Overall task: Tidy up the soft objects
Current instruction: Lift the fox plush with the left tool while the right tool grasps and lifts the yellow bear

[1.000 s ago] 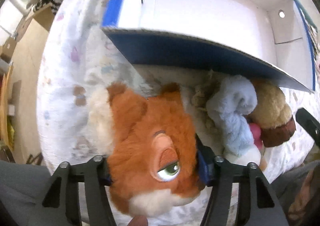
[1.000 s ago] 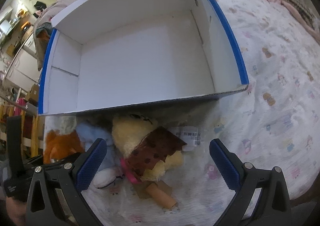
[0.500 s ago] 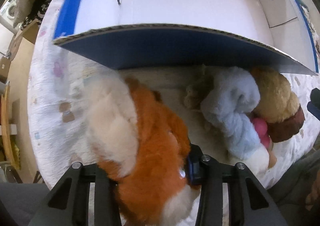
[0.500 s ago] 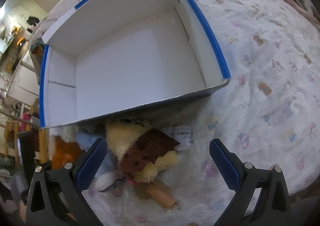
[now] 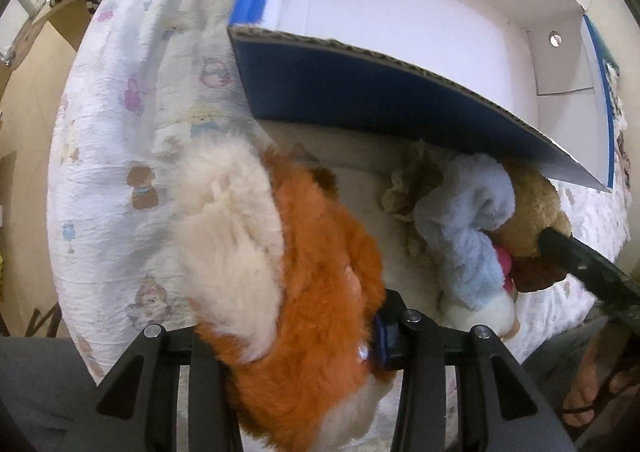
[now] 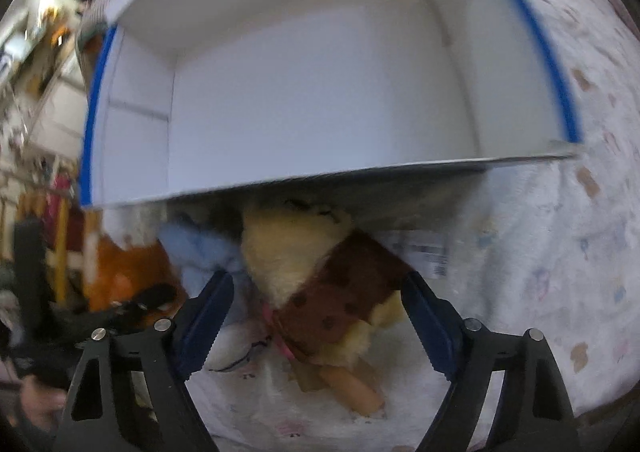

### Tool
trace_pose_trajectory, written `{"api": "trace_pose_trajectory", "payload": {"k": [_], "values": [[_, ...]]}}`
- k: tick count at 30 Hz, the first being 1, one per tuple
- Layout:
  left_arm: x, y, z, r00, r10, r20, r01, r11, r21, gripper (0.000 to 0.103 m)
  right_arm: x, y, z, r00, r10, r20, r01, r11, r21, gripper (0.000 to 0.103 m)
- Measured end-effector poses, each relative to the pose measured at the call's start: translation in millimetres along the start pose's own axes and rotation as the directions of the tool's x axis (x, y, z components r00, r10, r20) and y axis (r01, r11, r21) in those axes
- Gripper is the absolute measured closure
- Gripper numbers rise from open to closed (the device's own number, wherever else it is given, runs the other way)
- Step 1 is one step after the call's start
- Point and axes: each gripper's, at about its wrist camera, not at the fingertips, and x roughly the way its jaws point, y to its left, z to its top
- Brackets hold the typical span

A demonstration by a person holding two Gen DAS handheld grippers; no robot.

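Observation:
My left gripper (image 5: 296, 336) is shut on an orange and cream plush fox (image 5: 304, 292), held above the bed in front of the blue and white cardboard box (image 5: 360, 84). A light blue plush (image 5: 468, 236) and a tan plush with a brown spotted scarf (image 6: 312, 284) lie together against the box's near wall. My right gripper (image 6: 316, 316) is open, its fingers on either side of the tan plush, low over it. The box (image 6: 320, 92) holds nothing I can see.
The box and plush toys lie on a white quilt (image 5: 120, 124) printed with small animals. The bed edge drops off at the left, with wooden furniture beyond (image 5: 28, 64). A paper tag (image 6: 424, 252) lies beside the tan plush.
My left gripper has turned the fox, so its face is hidden and its cream side shows. My right gripper has moved forward and down and narrowed around the tan plush.

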Motion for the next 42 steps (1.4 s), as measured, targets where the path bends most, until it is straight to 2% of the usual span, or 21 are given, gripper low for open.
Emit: {"api": "trace_pose_trajectory", "payload": {"k": [2,4,6,7,9,11,20,23,31,42], "values": [[-6,0,-4,1.000,0.010,0.008,-0.010,1.000,0.007,0.066,10,9,2,0.999,-0.037,-0.021,0.036,0.999,-0.037,0.018],[-14,0,-6,0.999,0.040,0.027,-0.040,0.999,0.025,0.068,19,16,3,0.996,-0.084,-0.036,0.081,0.994,-0.078,0.030],[-22,-6,0,0.997,0.067,0.041,-0.069,0.996,0.047,0.069,24,20,3,0.989,-0.144,-0.037,0.139,0.983,-0.122,0.036],[-23,-8,0,0.996,0.075,0.045,-0.078,0.995,0.056,0.069,25,21,2,0.989,-0.146,-0.035,0.140,0.981,-0.136,0.042],[-25,-9,2,0.995,0.085,0.053,-0.089,0.994,0.067,0.069,20,24,0,0.988,-0.153,-0.005,0.150,0.975,-0.166,0.047],[-26,-17,-2,0.994,0.090,0.061,-0.094,0.993,0.067,0.069,12,27,-3,0.989,-0.145,0.026,0.148,0.971,-0.187,0.048],[-38,-30,-24,0.988,0.116,0.105,-0.123,0.991,0.057,0.069,-28,14,-18,0.996,-0.016,0.084,0.029,0.989,-0.146,0.050],[-65,-46,-34,0.983,0.129,0.130,-0.138,0.989,0.056,0.069,-46,10,-27,0.994,0.017,0.112,0.000,0.988,-0.153,0.050],[-83,-41,-41,0.970,0.149,0.192,-0.158,0.987,0.032,0.069,-86,14,-39,0.974,0.126,0.190,-0.102,0.986,-0.131,0.050],[-144,-51,-45,0.925,0.139,0.354,-0.146,0.989,-0.009,0.069,-125,27,-39,0.939,0.191,0.286,-0.149,0.976,-0.159,0.050]]}}
